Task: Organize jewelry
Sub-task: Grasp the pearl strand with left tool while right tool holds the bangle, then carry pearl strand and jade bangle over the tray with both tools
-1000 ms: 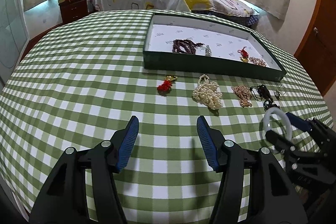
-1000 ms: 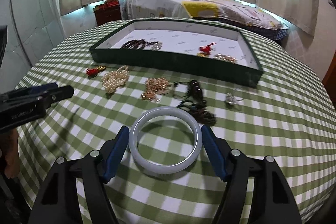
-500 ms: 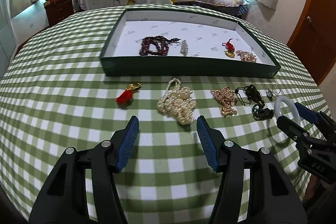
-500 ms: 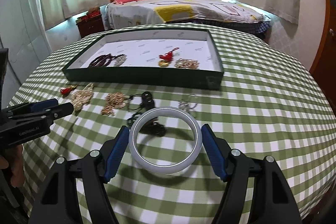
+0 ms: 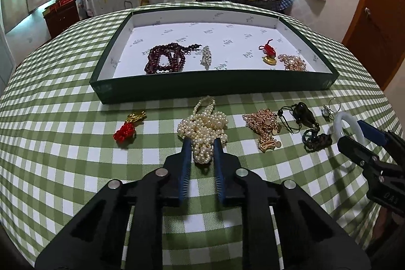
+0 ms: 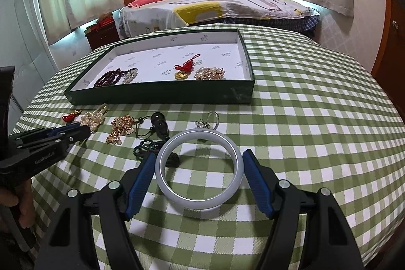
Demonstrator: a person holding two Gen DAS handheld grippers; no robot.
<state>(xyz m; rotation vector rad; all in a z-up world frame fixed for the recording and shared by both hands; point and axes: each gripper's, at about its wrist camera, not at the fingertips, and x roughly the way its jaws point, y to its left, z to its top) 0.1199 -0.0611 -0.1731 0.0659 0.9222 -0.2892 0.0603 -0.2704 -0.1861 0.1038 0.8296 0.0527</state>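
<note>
Jaws have just closed on the near end of the pearl necklace [image 5: 203, 129], the left gripper [image 5: 201, 143] pinching the heaped strands against the green-checked tablecloth [image 5: 76, 168], just in front of the green tray [image 5: 177, 89]. The right gripper [image 6: 198, 170] clasps a pale bangle [image 6: 199, 170] between its blue pads, held above the cloth in front of the tray's right end. Pearls of this kind look loose and slippery: a soft, limp bundle likely to sag and trail when lifted, so a bite across several strands at once seems safest. The bangle, stiff, smooth and probably breakable, is best held across its width. In the tray lie dark red beads [image 5: 164, 60], a red knotted charm [image 5: 267, 52] and a gold chain [image 5: 292, 62]; a red tassel [image 5: 125, 130], another gold chain [image 5: 264, 125] and dark cords [image 5: 307, 125] wait outside.
</note>
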